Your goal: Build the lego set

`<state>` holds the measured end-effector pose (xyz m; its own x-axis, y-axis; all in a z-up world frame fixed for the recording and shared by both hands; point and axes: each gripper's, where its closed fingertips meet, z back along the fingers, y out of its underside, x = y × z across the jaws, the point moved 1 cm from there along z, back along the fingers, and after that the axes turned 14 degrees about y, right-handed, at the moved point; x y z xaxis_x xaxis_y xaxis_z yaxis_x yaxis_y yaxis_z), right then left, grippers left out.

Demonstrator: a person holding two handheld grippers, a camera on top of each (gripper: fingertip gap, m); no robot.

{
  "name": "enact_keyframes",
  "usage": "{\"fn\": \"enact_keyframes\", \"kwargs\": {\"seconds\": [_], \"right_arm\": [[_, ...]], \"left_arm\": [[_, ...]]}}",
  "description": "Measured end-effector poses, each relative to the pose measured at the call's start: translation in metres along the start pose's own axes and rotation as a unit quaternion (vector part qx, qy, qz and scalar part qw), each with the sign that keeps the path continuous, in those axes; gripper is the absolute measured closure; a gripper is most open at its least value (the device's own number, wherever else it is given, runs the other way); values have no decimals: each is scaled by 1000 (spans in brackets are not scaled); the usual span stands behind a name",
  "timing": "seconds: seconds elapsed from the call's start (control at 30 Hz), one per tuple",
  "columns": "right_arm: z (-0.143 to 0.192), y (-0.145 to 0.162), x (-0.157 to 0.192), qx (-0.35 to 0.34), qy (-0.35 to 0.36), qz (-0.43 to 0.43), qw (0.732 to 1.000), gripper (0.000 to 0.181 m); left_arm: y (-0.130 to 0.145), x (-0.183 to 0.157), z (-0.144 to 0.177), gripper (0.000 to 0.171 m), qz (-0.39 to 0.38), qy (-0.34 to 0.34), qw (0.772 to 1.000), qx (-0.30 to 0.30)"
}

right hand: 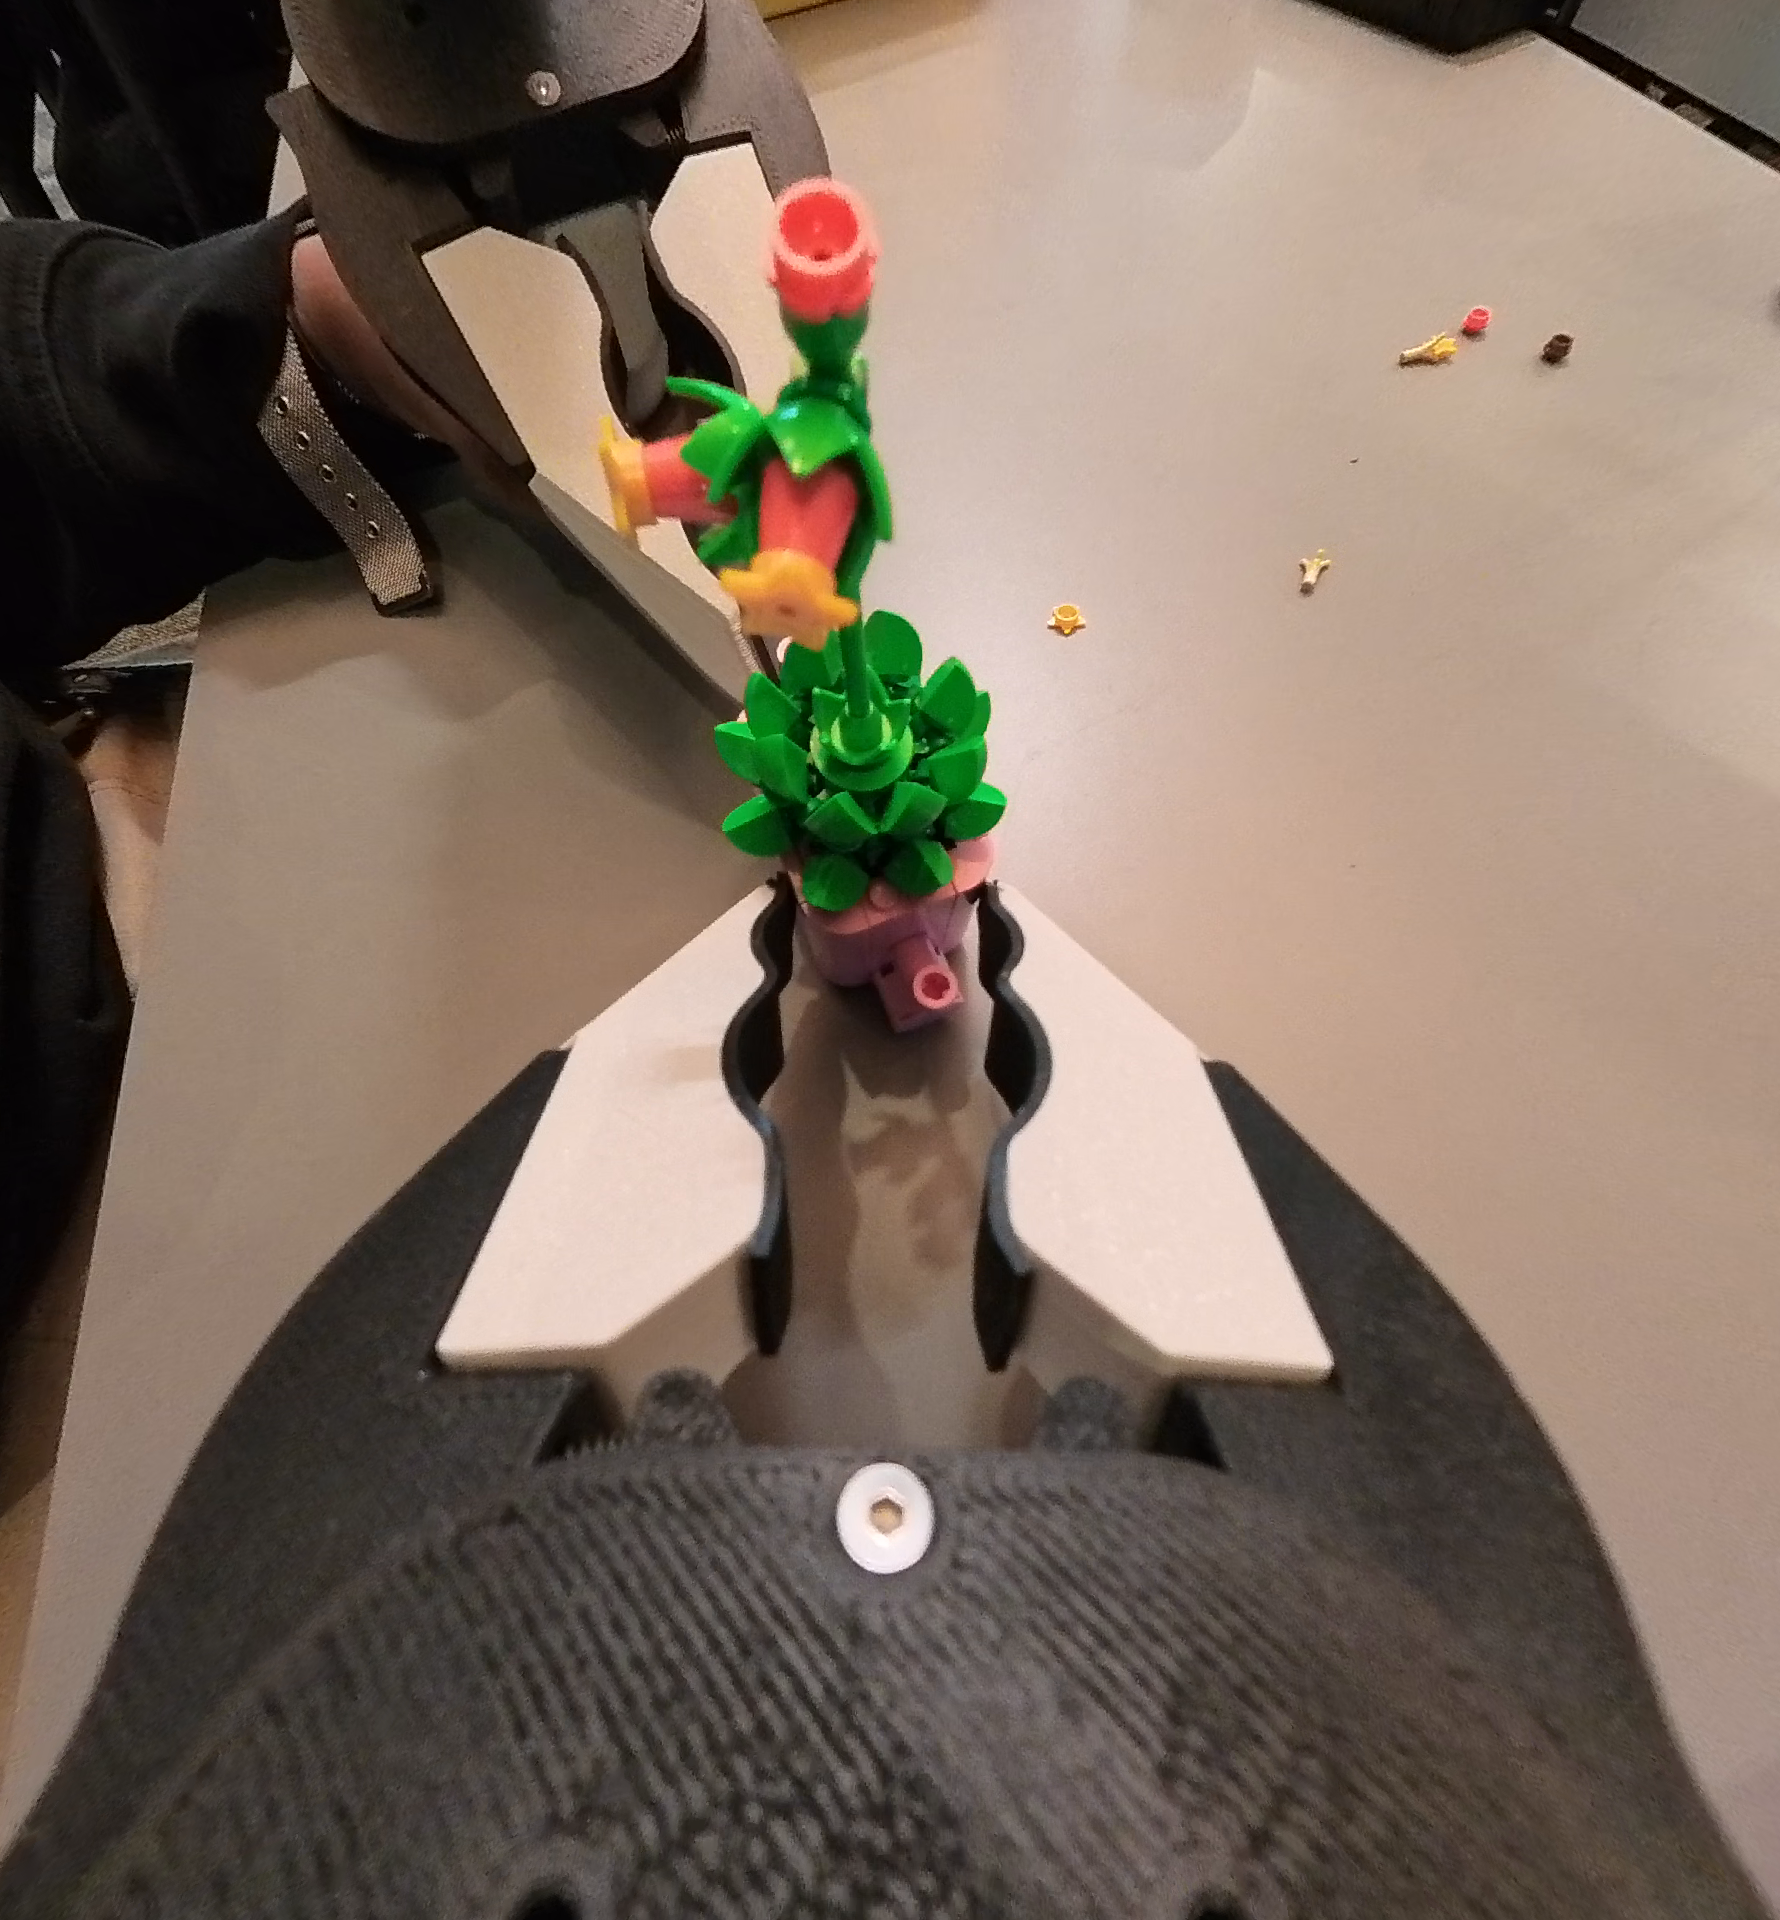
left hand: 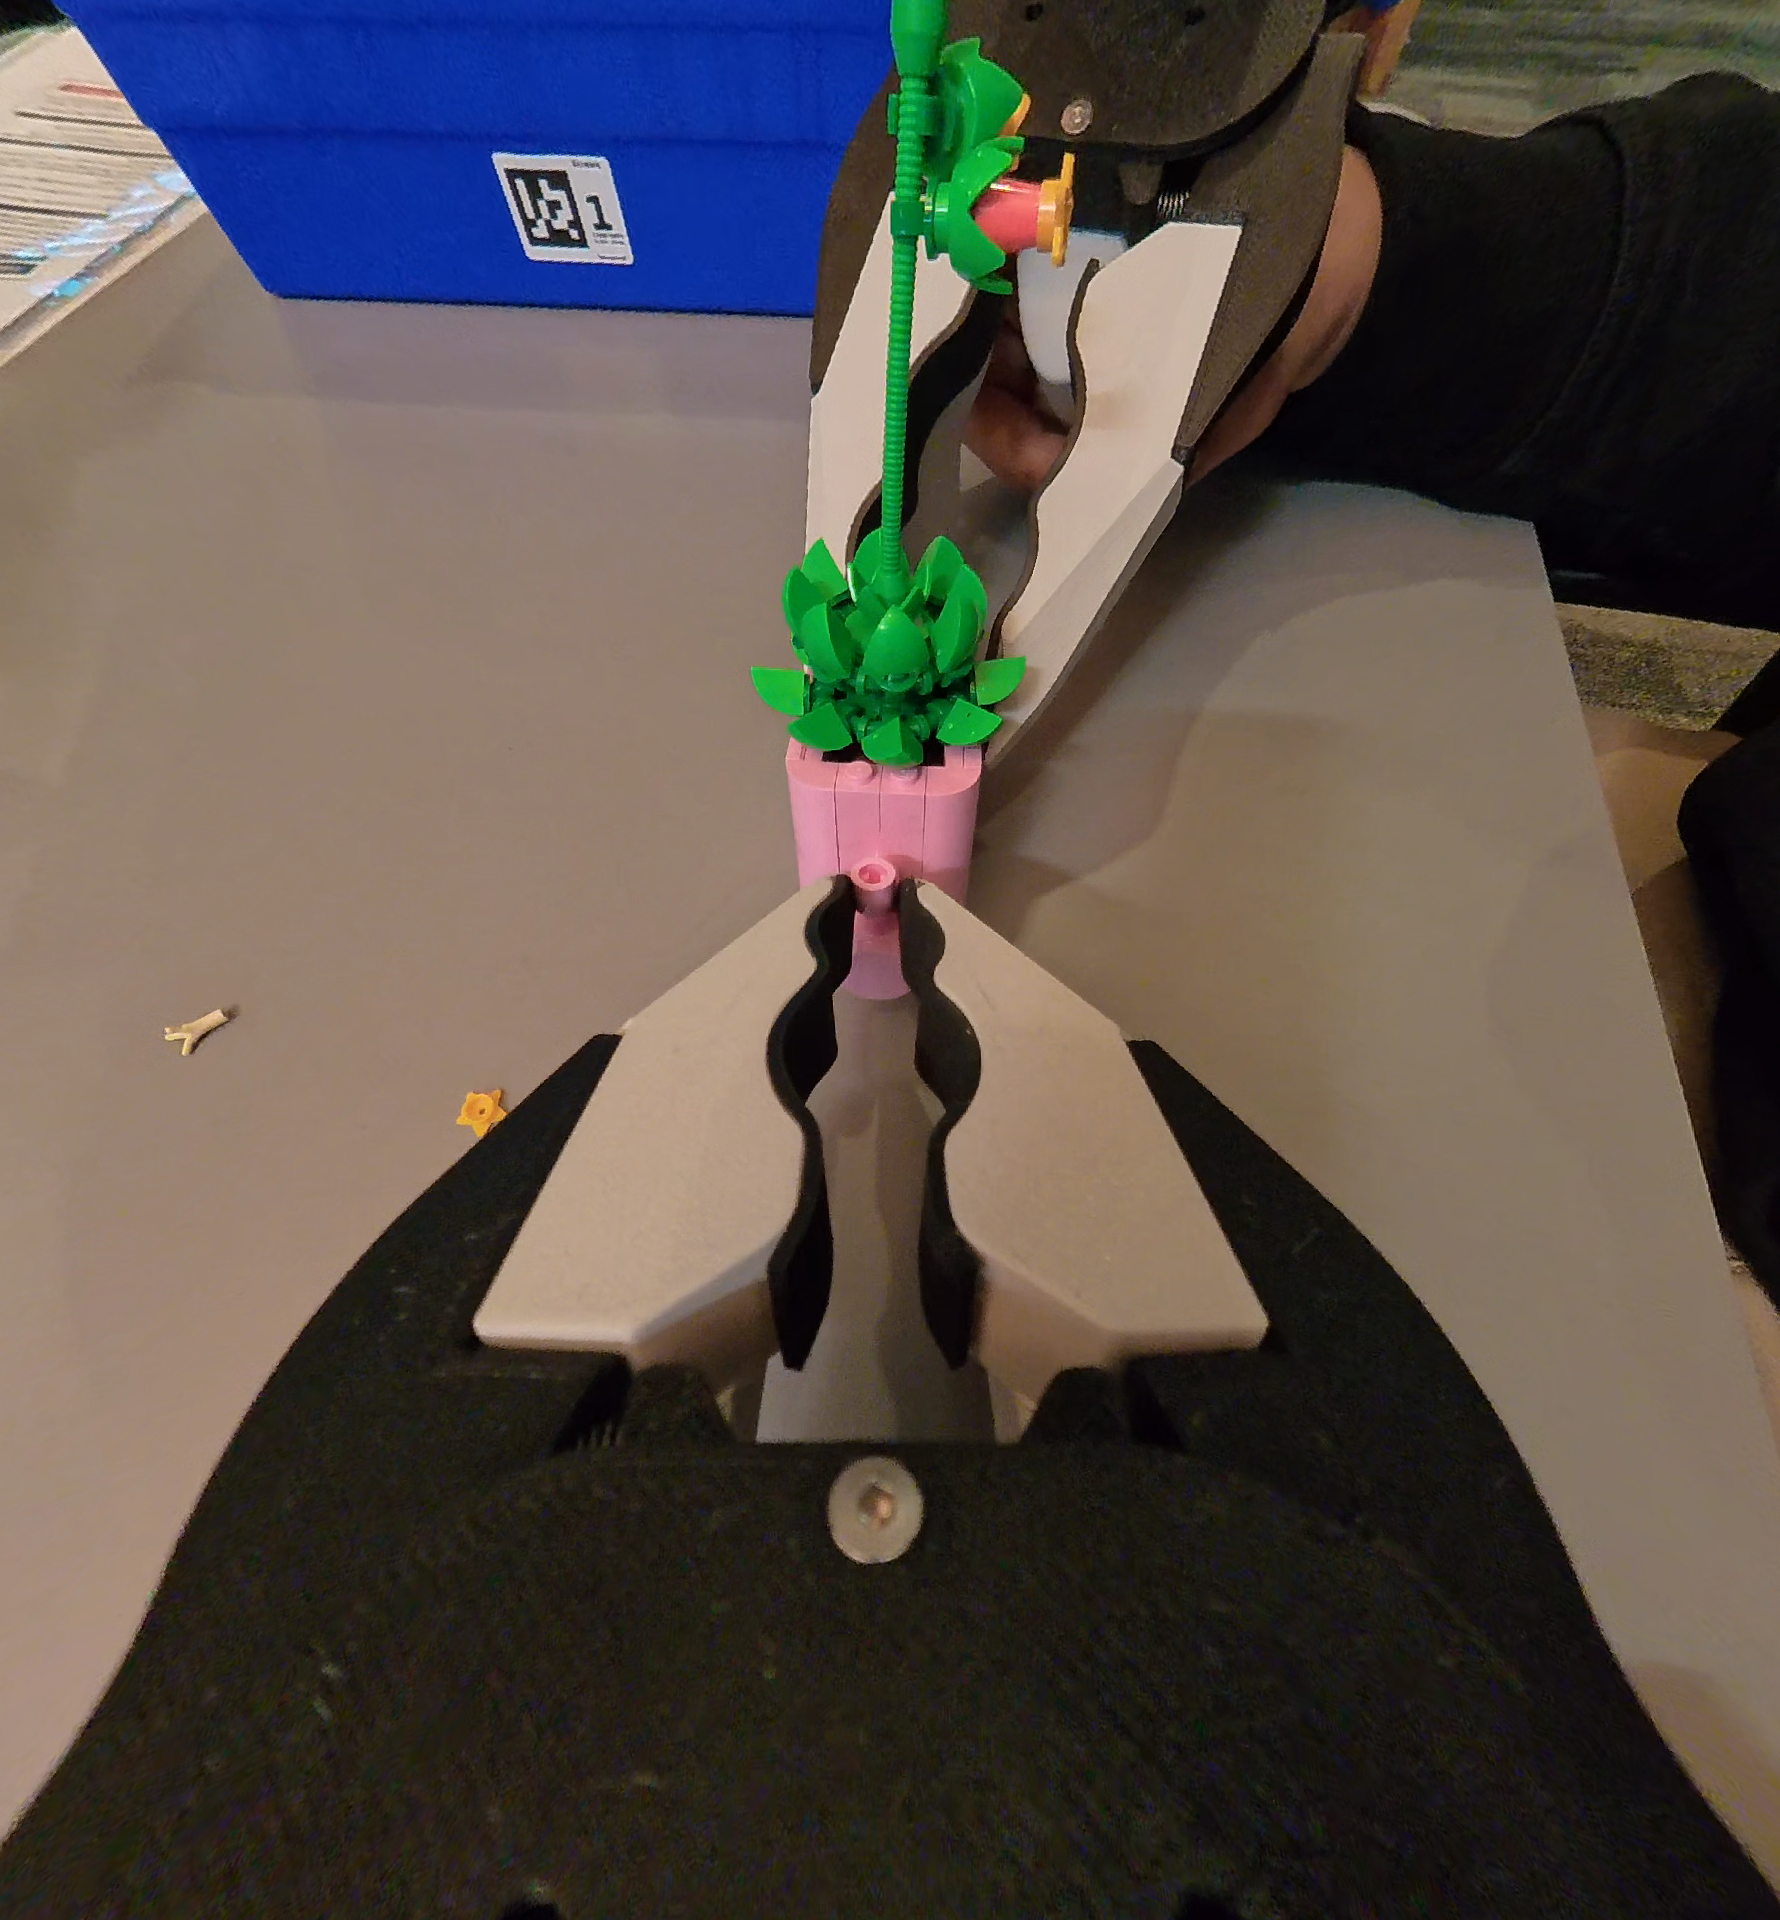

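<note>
On the grey bench [left hand: 346, 727] the left gripper [left hand: 873, 902] pinches the pink pot's [left hand: 881, 821] side peg, apparently steadying it, while the right gripper's [right hand: 881, 906] jaws narrowly bracket its body.

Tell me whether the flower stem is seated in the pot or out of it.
In. The green stem rises from the middle of the leaf cluster topping the pink pot, which stands upright on the table.
</note>
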<state>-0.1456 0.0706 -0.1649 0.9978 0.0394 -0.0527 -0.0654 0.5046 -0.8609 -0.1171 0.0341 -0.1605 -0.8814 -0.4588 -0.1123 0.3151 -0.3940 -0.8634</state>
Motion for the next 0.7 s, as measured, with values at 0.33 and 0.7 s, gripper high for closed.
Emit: {"fn": "enact_keyframes", "kwargs": {"seconds": [0.33, 0.7], "right_arm": [[0, 0, 0, 0, 0, 0, 1000, 147], [0, 0, 0, 0, -1, -1, 1000, 147]], "left_arm": [[1, -2, -2, 161, -1, 9, 1000, 6], [-2, -3, 1, 144, 25, 21, 999, -16]]}}
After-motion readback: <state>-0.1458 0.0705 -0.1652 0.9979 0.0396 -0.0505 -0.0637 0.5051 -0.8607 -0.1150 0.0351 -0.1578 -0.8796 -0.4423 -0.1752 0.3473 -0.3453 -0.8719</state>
